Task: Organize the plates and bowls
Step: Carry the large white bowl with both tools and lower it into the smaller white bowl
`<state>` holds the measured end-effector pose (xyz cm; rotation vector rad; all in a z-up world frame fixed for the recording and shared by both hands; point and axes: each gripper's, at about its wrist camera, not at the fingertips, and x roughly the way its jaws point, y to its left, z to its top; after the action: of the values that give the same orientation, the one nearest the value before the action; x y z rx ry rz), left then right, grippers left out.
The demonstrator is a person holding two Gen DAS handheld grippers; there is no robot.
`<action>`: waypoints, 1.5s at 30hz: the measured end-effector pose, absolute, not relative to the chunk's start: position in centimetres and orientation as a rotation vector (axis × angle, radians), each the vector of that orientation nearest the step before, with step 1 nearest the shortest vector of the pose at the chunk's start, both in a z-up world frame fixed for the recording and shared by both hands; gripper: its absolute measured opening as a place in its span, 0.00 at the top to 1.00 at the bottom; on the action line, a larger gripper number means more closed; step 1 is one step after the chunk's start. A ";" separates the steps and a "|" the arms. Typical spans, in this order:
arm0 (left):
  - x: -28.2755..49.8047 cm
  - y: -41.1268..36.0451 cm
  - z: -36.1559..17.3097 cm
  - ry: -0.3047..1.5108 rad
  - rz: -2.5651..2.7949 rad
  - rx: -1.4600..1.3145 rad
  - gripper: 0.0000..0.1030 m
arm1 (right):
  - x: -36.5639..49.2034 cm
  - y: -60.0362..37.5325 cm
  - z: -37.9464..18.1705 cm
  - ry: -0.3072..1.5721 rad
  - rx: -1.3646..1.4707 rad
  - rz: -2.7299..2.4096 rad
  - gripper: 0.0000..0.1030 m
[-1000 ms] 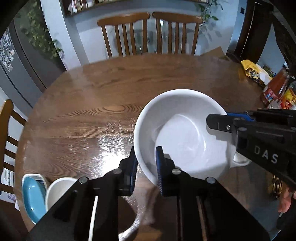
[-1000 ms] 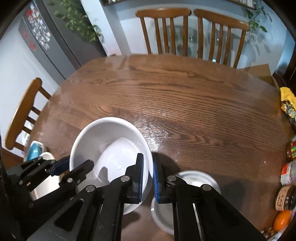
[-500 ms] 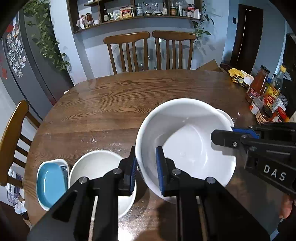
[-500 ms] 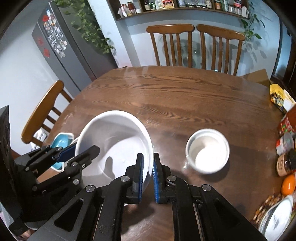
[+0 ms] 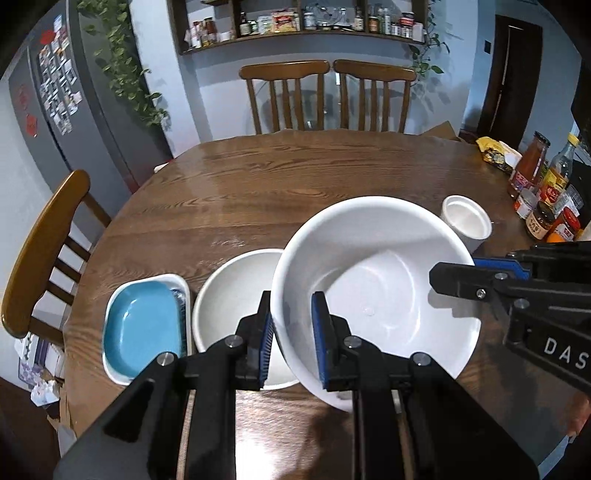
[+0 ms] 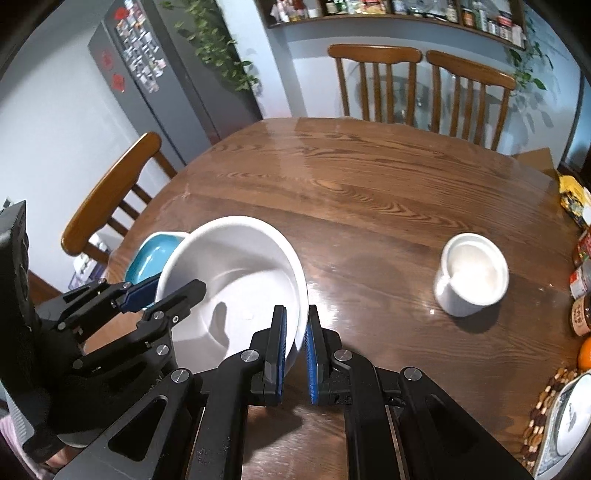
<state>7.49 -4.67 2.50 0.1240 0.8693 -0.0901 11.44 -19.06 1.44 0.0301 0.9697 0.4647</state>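
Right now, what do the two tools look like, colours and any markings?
Both are matte black with angular cut-out frames and silver screw heads. Each finger carries a ribbed blue pad. The left tool shows no lettering here; the right tool has white letters "DAS" on its side, cut off by the frame edge. No cables or sleeves are visible.

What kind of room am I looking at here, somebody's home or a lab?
Most likely a home dining area beside a kitchen: a round brown wooden table with slatted wooden chairs, a dark grey fridge covered in magnets, and a wall shelf of jars and bottles.
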 end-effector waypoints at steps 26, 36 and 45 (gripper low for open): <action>12.0 2.7 -2.6 1.023 -0.017 0.085 0.83 | 15.6 -9.8 -4.1 1.142 -0.053 0.469 0.89; 12.5 2.4 -3.5 1.028 -0.028 0.142 0.80 | 15.9 -8.8 -5.4 1.149 -0.137 0.412 0.89; 12.4 2.2 -3.2 1.014 -0.022 0.161 0.61 | 15.4 -8.9 -3.8 1.093 -0.200 0.362 0.85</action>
<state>12.40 2.16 -3.24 0.1609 1.0145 -0.0222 15.37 -8.86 -3.76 -0.2002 1.0929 0.3617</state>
